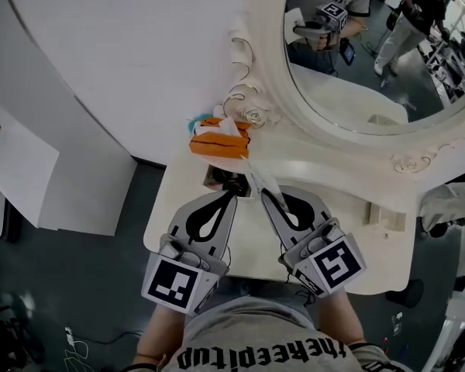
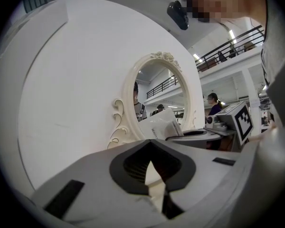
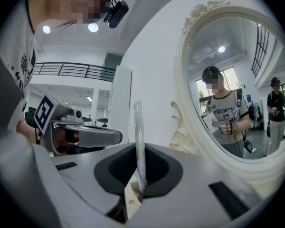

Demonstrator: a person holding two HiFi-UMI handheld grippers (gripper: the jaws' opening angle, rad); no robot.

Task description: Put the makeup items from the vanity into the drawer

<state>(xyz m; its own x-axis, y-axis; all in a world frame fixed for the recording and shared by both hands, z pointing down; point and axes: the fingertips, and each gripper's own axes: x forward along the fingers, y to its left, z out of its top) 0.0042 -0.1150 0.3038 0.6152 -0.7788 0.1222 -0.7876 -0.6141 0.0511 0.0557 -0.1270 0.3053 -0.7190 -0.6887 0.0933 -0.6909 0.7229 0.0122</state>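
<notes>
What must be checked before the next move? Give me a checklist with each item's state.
1. Packet held by right gripper: ok, pinched between its jaws.
2. Left gripper free: cannot tell; jaws together, but something pale shows between them.
3. Drawer open: cannot tell, not in view.
4. Grippers apart from each other: ok.
5. Vanity emptied: not ok; an orange box sits on it.

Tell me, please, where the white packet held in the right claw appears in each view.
Head view: white packet at centre, in the right claw's tip.
Left gripper view: right of centre, below the oval mirror.
Right gripper view: centre, edge-on between the jaws.
Shared landmark: the oval mirror.
</notes>
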